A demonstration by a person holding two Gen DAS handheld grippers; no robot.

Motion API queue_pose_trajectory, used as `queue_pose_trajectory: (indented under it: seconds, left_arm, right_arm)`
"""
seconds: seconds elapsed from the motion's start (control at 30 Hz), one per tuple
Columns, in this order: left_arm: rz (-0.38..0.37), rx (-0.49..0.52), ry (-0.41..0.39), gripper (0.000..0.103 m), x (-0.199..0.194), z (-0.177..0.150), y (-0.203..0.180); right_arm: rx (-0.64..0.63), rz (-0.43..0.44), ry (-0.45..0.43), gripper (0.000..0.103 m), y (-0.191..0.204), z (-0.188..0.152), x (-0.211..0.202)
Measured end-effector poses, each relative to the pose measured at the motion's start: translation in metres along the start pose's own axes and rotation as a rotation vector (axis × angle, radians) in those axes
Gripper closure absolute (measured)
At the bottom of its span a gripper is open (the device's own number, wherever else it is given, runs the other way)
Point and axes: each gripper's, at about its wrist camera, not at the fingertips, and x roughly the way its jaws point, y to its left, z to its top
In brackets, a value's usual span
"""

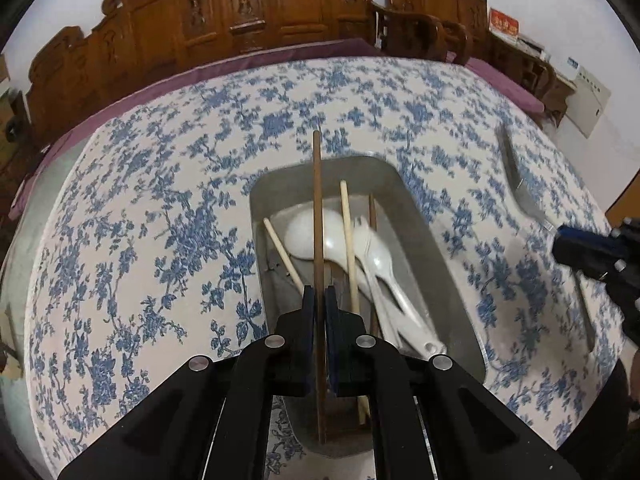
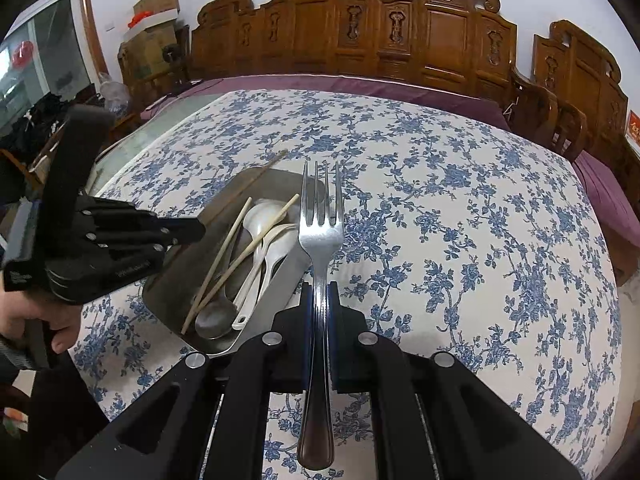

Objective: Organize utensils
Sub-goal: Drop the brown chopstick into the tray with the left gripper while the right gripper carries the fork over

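The left gripper (image 1: 319,300) is clamped on a dark brown chopstick (image 1: 318,216), held above a metal tray (image 1: 432,248). The right gripper (image 2: 320,300) is clamped on the handle of a steel fork (image 2: 322,236), tines pointing away, just beside the tray's (image 2: 188,256) right rim and over the tablecloth.

The blue-flowered tablecloth (image 2: 460,220) lies bare all around the tray, with wide room to the right and beyond; a purple cover (image 2: 360,84) edges the far side, and carved wooden chairs (image 2: 400,28) stand behind it.

The right camera alone shows a hand (image 2: 36,316) gripping the left tool, plus a window (image 2: 36,60) and boxes (image 2: 156,4).

Inside the tray lie white spoons (image 1: 320,236), pale chopsticks (image 1: 349,240) and, in the right camera, a metal spoon (image 2: 216,318).
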Motion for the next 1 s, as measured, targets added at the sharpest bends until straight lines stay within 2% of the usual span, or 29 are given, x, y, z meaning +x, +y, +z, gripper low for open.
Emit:
queue_pose_trajectory:
  seconds: [0.3, 0.57, 0.77, 0.87, 0.97, 1.0]
  left_arm:
    - [-0.012, -0.014, 0.021, 0.099, 0.016, -0.007, 0.002]
    - [-0.033, 0.021, 0.039, 0.099, 0.018, -0.012, -0.005]
    - [-0.028, 0.009, 0.001, 0.097, 0.003, -0.012, 0.003]
    - [-0.022, -0.007, -0.025, 0.080, -0.007, -0.010, 0.010]
    - [-0.012, -0.021, -0.059, 0.070, -0.019, -0.010, 0.018]
    - [-0.008, -0.028, -0.069, 0.059, -0.023, -0.009, 0.021]
  right_arm:
    - [0.000, -0.007, 0.005, 0.095, 0.000, 0.000, 0.000]
    - [-0.002, -0.006, 0.007, 0.095, 0.002, 0.000, 0.001]
    - [-0.007, -0.001, 0.007, 0.095, 0.007, 0.000, 0.003]
    - [-0.011, 0.003, 0.007, 0.095, 0.011, 0.003, 0.005]
    - [-0.014, 0.011, 0.006, 0.095, 0.018, 0.008, 0.007]
    - [-0.016, 0.015, 0.006, 0.095, 0.021, 0.010, 0.008]
